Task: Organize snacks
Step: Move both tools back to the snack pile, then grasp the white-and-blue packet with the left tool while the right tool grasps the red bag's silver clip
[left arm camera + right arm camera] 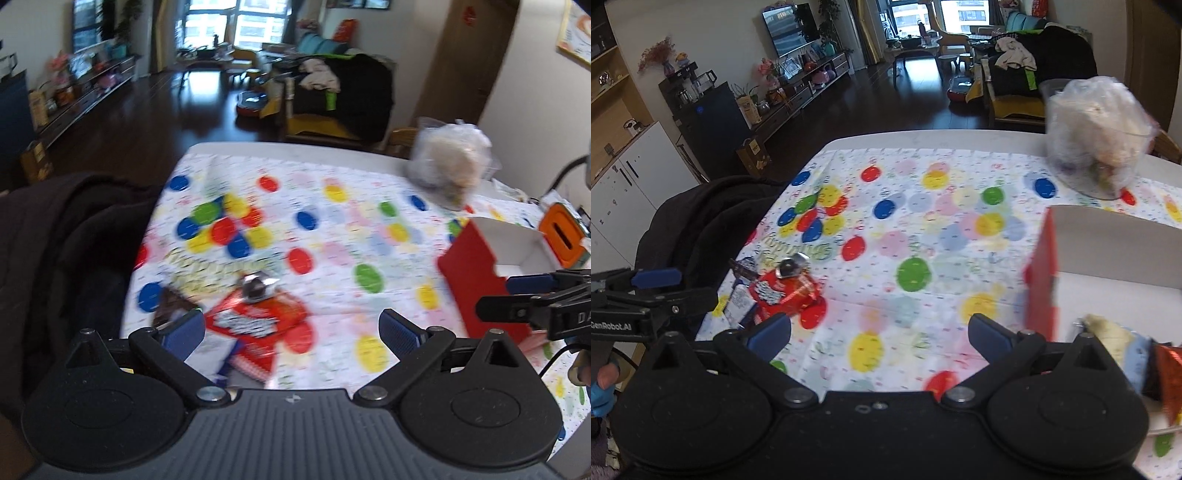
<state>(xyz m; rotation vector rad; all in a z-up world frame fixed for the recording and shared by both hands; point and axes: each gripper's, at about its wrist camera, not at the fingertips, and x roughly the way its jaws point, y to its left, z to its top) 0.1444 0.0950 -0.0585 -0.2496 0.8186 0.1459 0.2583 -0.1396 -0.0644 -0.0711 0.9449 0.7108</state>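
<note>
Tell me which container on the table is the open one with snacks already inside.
The red box with the white interior, right of the right tongs; its top is open and wrappers lie inside. The clear plastic bag farther back is bunched shut.

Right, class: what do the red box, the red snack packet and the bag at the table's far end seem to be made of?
Red box: probably cardboard, matte red outside, plain white inside, with stiff straight walls.
Red snack packet: likely foil-lined plastic film, glossy, with glints and crinkles.
Bag: thin clear plastic, crumpled, with pale contents showing through.
</note>
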